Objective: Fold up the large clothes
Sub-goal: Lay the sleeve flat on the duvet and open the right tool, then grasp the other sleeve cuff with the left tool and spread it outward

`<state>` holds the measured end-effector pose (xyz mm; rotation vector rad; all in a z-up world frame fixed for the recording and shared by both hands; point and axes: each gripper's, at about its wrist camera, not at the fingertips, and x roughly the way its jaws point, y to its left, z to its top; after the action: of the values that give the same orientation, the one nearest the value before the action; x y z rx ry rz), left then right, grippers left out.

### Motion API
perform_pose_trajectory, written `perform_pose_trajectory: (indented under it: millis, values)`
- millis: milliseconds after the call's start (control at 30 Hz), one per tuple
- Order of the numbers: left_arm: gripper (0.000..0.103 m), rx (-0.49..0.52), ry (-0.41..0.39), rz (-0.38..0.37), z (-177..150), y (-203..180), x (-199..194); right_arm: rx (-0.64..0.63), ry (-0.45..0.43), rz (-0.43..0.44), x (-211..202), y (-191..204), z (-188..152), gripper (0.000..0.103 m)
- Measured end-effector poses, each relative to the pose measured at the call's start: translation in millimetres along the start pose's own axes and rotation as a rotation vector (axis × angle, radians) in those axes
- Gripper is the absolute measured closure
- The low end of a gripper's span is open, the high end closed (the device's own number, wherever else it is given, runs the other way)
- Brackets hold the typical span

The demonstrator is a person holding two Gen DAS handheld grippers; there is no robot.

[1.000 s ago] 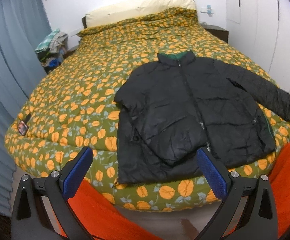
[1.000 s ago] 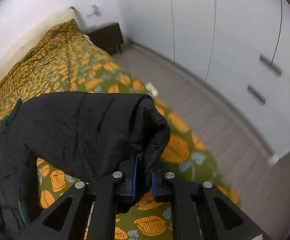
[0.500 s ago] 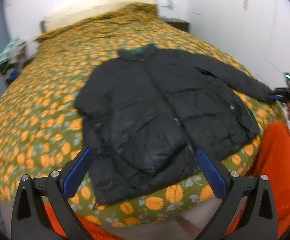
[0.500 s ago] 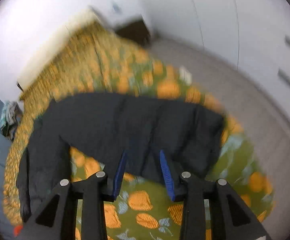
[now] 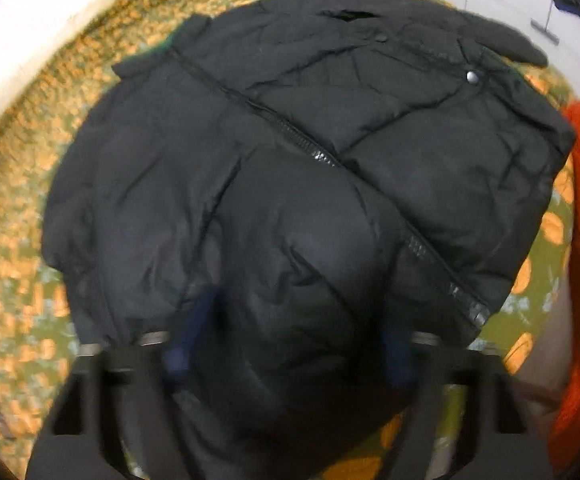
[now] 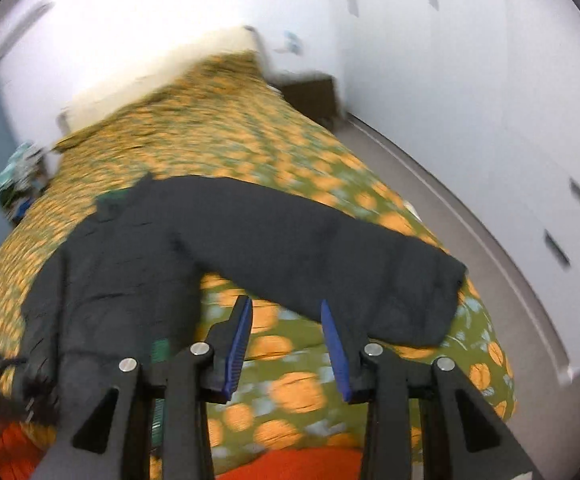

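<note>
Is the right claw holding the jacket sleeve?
No. In the right wrist view the right claw has only bedspread between its opening blue pads; the jacket sleeve lies flat beyond them.

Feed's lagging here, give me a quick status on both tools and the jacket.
Left tool closing around the black jacket hem. Right tool opening, empty, short of the spread sleeve. Nothing in the way on the bedspread.

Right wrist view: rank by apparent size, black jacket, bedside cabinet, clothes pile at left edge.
1. black jacket, by far the largest.
2. bedside cabinet.
3. clothes pile.
Cabinet and pile look close in size, both far and blurred; order unsure.
</note>
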<state>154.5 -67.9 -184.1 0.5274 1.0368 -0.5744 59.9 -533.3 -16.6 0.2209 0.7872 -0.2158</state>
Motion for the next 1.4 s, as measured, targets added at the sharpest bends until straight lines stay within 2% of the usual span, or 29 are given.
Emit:
perform_pose_trajectory:
  millis: [33, 67, 133, 267, 333, 400, 467, 567, 633, 767, 867, 933, 967, 1067, 1167, 1200, 1267, 1300, 1333, 1400]
  values:
    - [0.078, -0.029, -0.019, 0.016, 1, 7, -5, -0.035, -0.016, 0.014, -8, 16, -1, 0.063]
    - [0.079, -0.048, -0.025, 0.017, 3, 10, -8, -0.075, -0.032, 0.028, -15, 34, -4, 0.061]
    - [0.081, -0.142, -0.087, 0.003, 2, 32, -35, -0.129, -0.05, 0.055, -26, 57, -13, 0.061]
    - [0.081, -0.351, -0.23, 0.059, -12, 95, -109, -0.215, -0.071, 0.112, -40, 105, -28, 0.061]
    - [0.081, -0.492, -0.299, 0.118, -29, 147, -149, -0.24, -0.067, 0.156, -45, 127, -33, 0.061]
    - [0.08, -0.592, -0.337, 0.165, -45, 191, -171, -0.26, -0.06, 0.19, -47, 144, -37, 0.061]
    - [0.08, -0.703, -0.366, 0.256, -75, 240, -195, -0.278, -0.052, 0.218, -45, 157, -40, 0.061]
    - [0.08, -0.829, -0.361, 0.375, -115, 298, -206, -0.31, -0.045, 0.251, -45, 177, -44, 0.061]
    - [0.08, -0.933, -0.327, 0.382, -142, 334, -198, -0.319, -0.036, 0.27, -43, 185, -44, 0.061]
    - [0.077, -1.08, -0.232, 0.376, -184, 376, -161, -0.329, -0.017, 0.275, -40, 193, -46, 0.061]
    - [0.072, -1.139, -0.19, 0.375, -202, 379, -140, -0.324, -0.001, 0.269, -38, 191, -48, 0.061]
    - [0.059, -1.184, -0.167, 0.391, -212, 381, -130, -0.311, 0.016, 0.251, -36, 184, -47, 0.061]
    - [0.057, -1.198, -0.159, 0.405, -218, 383, -129, -0.303, 0.028, 0.239, -36, 180, -47, 0.06]
    - [0.056, -1.232, -0.132, 0.446, -232, 382, -131, -0.266, 0.065, 0.192, -32, 157, -47, 0.045]
    - [0.056, -1.222, -0.135, 0.437, -235, 371, -141, -0.221, 0.112, 0.154, -23, 133, -47, 0.045]
    - [0.055, -1.206, -0.145, 0.418, -231, 363, -147, -0.206, 0.132, 0.145, -19, 125, -46, 0.045]
    - [0.048, -1.15, -0.168, 0.343, -217, 340, -153, -0.167, 0.191, 0.122, -6, 110, -48, 0.044]
    - [0.038, -1.122, -0.172, 0.307, -210, 330, -153, -0.146, 0.231, 0.118, 3, 103, -50, 0.044]
    - [0.028, -1.072, -0.17, 0.243, -197, 311, -152, -0.13, 0.263, 0.119, 10, 98, -51, 0.044]
    - [0.023, -0.952, -0.13, 0.103, -169, 268, -139, -0.088, 0.332, 0.145, 28, 91, -58, 0.044]
